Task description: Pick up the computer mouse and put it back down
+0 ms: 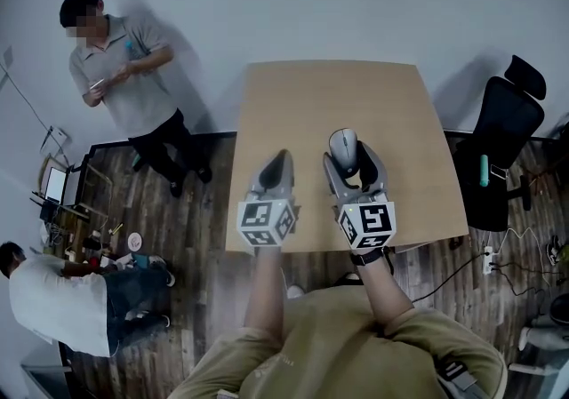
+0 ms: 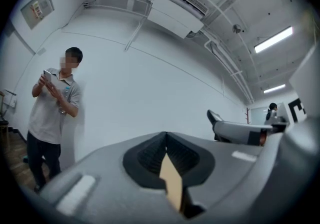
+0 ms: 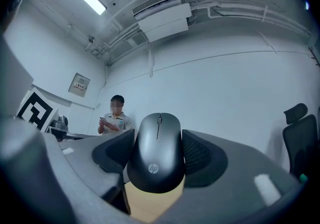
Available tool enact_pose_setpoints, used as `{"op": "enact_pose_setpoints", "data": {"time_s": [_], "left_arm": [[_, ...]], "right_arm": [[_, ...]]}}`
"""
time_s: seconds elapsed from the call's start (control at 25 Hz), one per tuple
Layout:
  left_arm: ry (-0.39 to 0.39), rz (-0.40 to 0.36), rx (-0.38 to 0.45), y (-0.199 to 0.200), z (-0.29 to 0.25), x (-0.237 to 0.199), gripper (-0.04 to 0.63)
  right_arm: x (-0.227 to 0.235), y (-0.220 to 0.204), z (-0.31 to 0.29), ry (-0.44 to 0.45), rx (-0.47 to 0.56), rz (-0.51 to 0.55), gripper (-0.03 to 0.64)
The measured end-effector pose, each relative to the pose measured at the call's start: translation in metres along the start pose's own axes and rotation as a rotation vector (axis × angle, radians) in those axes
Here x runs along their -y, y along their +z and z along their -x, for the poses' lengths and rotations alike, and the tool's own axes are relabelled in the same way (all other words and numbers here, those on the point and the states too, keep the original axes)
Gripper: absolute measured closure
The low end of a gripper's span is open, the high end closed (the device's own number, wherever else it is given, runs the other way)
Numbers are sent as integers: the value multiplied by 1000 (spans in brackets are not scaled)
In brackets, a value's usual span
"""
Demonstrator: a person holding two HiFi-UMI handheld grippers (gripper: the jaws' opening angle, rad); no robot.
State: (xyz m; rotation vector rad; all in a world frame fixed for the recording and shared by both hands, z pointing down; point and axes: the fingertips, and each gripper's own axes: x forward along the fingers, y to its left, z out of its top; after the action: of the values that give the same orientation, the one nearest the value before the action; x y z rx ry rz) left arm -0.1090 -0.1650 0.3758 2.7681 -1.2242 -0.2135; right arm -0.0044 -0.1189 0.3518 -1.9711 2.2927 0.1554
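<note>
Firstly, left tongs [image 1: 281, 159]: pads together, nothing between them, over the near part of the worktop [image 1: 302, 95]. Right tongs [image 1: 349, 157]: clamped on the computer mouse [image 1: 343, 143], one pad against each side. Computer mouse: dark, its front end past the tips, near the left tongs.

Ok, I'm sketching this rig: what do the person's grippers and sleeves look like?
The left gripper and right gripper are grey curved shells with black ribbed pads, each carrying a white cube of black square markers. The shirt sleeves are olive; a dark strap circles the right wrist.
</note>
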Motion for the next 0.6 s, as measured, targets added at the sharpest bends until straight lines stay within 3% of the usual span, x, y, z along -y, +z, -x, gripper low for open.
{"op": "enact_pose_setpoints", "data": {"time_s": [0.2, 0.6], "left_arm": [[-21, -8, -4, 1, -40, 48, 594], [-11, 14, -47, -43, -125, 130, 594]], "right_arm": [[69, 11, 12, -52, 8, -6, 316], [186, -10, 27, -41, -30, -29, 316]]}}
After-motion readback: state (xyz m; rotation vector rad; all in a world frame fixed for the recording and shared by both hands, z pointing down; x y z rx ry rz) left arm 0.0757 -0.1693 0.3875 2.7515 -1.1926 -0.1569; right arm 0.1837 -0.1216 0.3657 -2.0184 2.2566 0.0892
